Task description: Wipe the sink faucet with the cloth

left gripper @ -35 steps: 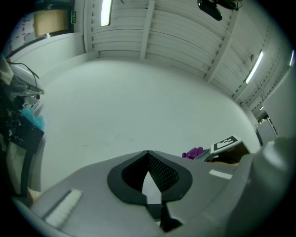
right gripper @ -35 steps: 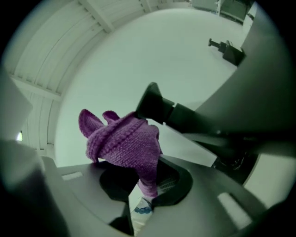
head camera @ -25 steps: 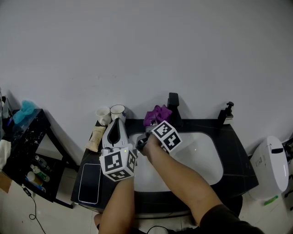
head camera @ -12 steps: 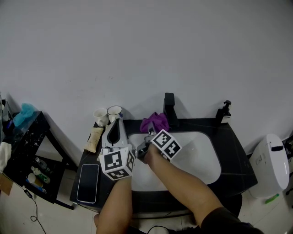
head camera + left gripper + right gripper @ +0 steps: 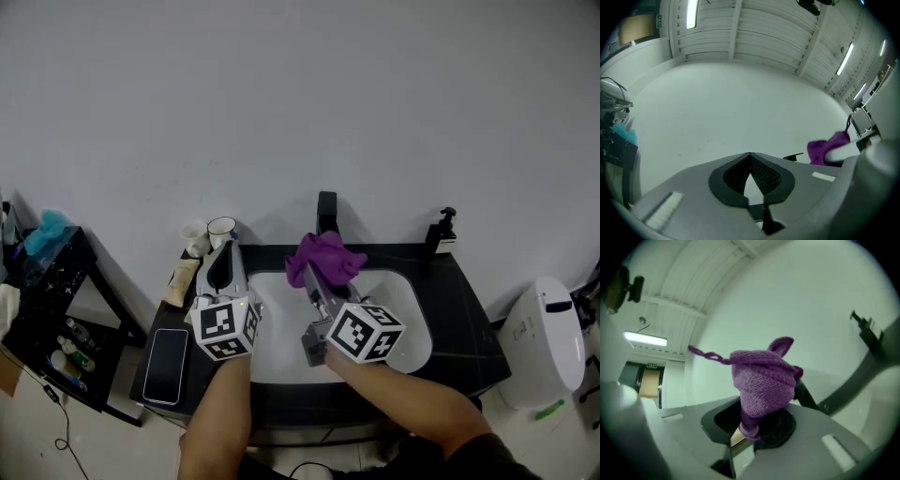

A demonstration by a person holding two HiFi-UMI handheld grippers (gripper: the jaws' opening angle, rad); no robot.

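The black faucet [image 5: 326,211] stands at the back rim of the white sink [image 5: 412,342]. A purple knitted cloth [image 5: 323,258] hangs bunched just in front of it, below its top; whether they touch I cannot tell. My right gripper [image 5: 315,274] is shut on the cloth [image 5: 764,378], which bulges above the jaws, with the right gripper's [image 5: 750,427] tips buried in it. My left gripper [image 5: 223,265] hovers over the sink's left rim, shut and holding nothing. In the left gripper view its jaws [image 5: 750,158] meet, and the cloth [image 5: 827,147] shows at the right.
A black soap dispenser [image 5: 441,230] stands at the back right of the black counter [image 5: 464,305]. Two cups [image 5: 217,229], a tube [image 5: 178,276] and a phone [image 5: 165,352] sit on the left. A black rack [image 5: 52,291] is further left, a white bin [image 5: 539,342] at the right.
The right gripper has drawn back toward me and swung right, carrying the cloth from the faucet's left to directly in front of it. The left gripper has barely moved.
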